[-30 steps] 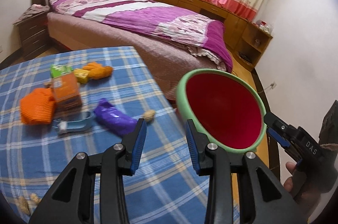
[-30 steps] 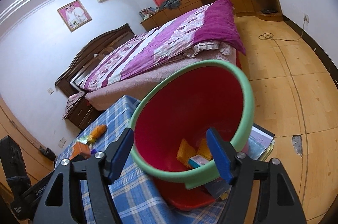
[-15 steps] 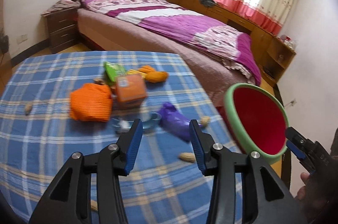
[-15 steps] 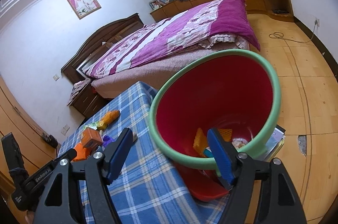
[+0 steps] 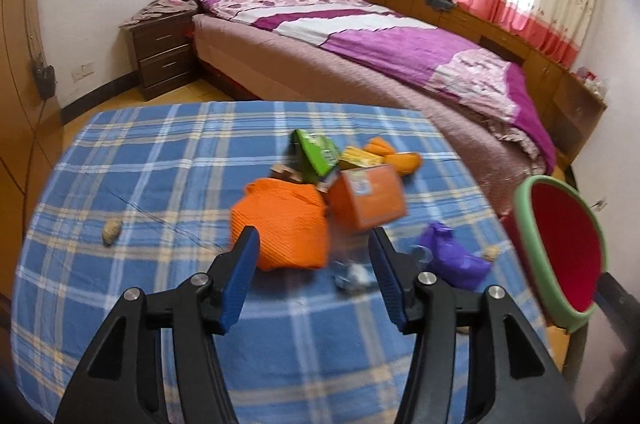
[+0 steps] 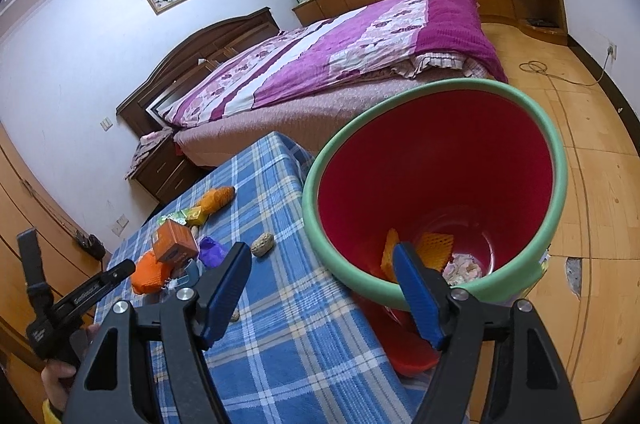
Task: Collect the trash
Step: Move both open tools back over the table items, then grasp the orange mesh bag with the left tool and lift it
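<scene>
On the blue plaid table (image 5: pixel 168 167) lies a heap of trash: an orange mesh bag (image 5: pixel 280 224), an orange box (image 5: pixel 368 195), a green packet (image 5: pixel 316 151), a purple wrapper (image 5: pixel 452 256) and a small clear scrap (image 5: pixel 352 274). My left gripper (image 5: pixel 314 238) hovers just short of the bag and box; its jaws are opening with nothing between them. A red bin with a green rim (image 6: pixel 556 175) tilts beside the table's right edge, holding orange mesh pieces (image 6: pixel 436 248). My right gripper (image 6: pixel 320 252) is open, its right finger over the bin's near rim and its left pad free.
Peanuts lie apart from the heap (image 5: pixel 111 230) (image 6: pixel 262 244). A bed with a purple cover (image 5: pixel 400 55) stands behind the table, a nightstand (image 5: pixel 160 51) to its left. Wooden floor (image 6: pixel 592 127) spreads right of the bin. The left gripper (image 6: pixel 80 296) shows in the right wrist view.
My left gripper has swung left from the bin to over the trash heap, and its jaws have widened. In the right wrist view the bin has slid to the right.
</scene>
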`<state>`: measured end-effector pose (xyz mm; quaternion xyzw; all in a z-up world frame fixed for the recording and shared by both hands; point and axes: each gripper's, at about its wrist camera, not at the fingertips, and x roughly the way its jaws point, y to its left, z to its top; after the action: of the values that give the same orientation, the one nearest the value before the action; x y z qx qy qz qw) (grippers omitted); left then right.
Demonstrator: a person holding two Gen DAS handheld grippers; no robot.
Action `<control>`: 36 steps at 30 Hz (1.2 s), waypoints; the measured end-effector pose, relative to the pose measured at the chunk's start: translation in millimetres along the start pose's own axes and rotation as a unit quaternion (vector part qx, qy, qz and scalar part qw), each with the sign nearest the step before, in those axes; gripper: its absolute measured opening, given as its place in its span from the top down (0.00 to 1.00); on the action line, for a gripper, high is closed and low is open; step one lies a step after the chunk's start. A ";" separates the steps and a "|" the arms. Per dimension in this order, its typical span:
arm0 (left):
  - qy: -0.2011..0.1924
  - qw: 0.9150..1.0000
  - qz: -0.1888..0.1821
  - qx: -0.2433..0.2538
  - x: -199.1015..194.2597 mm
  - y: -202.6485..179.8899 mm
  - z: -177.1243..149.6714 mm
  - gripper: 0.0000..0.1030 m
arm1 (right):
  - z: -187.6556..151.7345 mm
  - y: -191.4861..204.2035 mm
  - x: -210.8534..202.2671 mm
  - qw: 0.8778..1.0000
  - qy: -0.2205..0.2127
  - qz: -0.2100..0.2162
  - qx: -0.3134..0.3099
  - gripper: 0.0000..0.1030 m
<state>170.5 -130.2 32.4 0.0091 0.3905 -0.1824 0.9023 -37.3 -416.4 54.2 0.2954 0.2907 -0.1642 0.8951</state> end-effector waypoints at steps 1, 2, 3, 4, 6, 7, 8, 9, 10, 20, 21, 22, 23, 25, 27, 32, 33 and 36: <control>0.003 1.000 0.004 0.002 4.8 1.4 1.2 0.45 | -0.2 1.1 1.0 1.000 0.002 -0.001 0.000 0.27; 0.006 1.000 0.008 0.003 9.2 2.8 2.5 0.45 | -0.2 1.5 3.0 1.000 0.004 -0.002 -0.001 0.27; 0.008 1.000 0.012 0.004 13.9 4.1 3.5 0.45 | -0.3 1.8 5.0 1.000 0.006 -0.003 -0.001 0.27; 0.011 1.000 0.016 0.004 18.2 6.0 4.2 0.45 | -0.4 2.0 6.4 1.000 0.007 -0.004 -0.002 0.27; 0.017 1.000 0.021 0.002 27.1 9.6 4.9 0.45 | 0.2 2.7 8.9 1.000 0.010 -0.008 -0.002 0.27; 0.021 1.000 0.021 -0.001 31.4 11.4 4.8 0.45 | -0.2 2.2 10.4 1.000 0.011 -0.010 -0.002 0.27; 0.024 0.999 0.021 -0.005 34.5 12.6 4.8 0.45 | 0.1 1.9 12.0 1.000 0.012 -0.012 -0.002 0.27; 0.026 0.999 0.021 -0.008 37.7 14.1 4.4 0.45 | -0.8 1.4 12.4 1.000 0.013 -0.013 -0.001 0.27; 0.027 0.999 0.022 -0.011 40.3 15.5 3.7 0.45 | -1.0 1.7 13.5 1.000 0.014 -0.014 -0.001 0.27; 0.036 0.999 0.033 -0.017 59.0 20.9 1.3 0.45 | -4.5 8.1 23.8 0.999 0.028 -0.014 -0.009 0.27; 0.038 0.999 0.033 -0.019 60.2 21.7 1.3 0.45 | -5.1 9.0 24.0 0.999 0.028 -0.014 -0.010 0.27; 0.038 0.999 0.034 -0.020 61.0 22.8 1.3 0.45 | -5.3 9.8 24.1 0.999 0.029 -0.014 -0.012 0.27; 0.036 0.999 0.032 -0.021 60.9 23.8 1.0 0.49 | -5.4 10.7 24.2 0.999 0.029 -0.014 -0.013 0.27; 0.034 0.999 0.027 -0.021 60.6 24.8 0.8 0.58 | -5.5 12.5 24.5 0.999 0.029 -0.013 -0.015 0.27; 0.032 0.999 0.022 -0.019 59.5 25.8 -0.2 0.70 | -5.0 13.8 25.5 0.999 0.030 -0.013 -0.017 0.27; 0.026 0.999 0.005 -0.032 47.3 32.3 -2.8 0.80 | -2.5 27.4 27.7 0.999 0.032 -0.004 -0.037 0.27; 0.023 0.999 0.001 -0.038 41.8 34.5 -4.2 0.80 | -2.2 30.3 28.3 0.999 0.032 -0.002 -0.042 0.27; 0.012 0.999 -0.007 -0.052 24.7 39.3 -10.0 0.80 | -0.1 44.7 33.3 0.997 0.035 0.007 -0.065 0.27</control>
<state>192.2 -99.9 3.1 -0.0382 0.4105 -0.1686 0.8953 9.3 -386.0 53.0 0.2443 0.3294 -0.1281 0.9030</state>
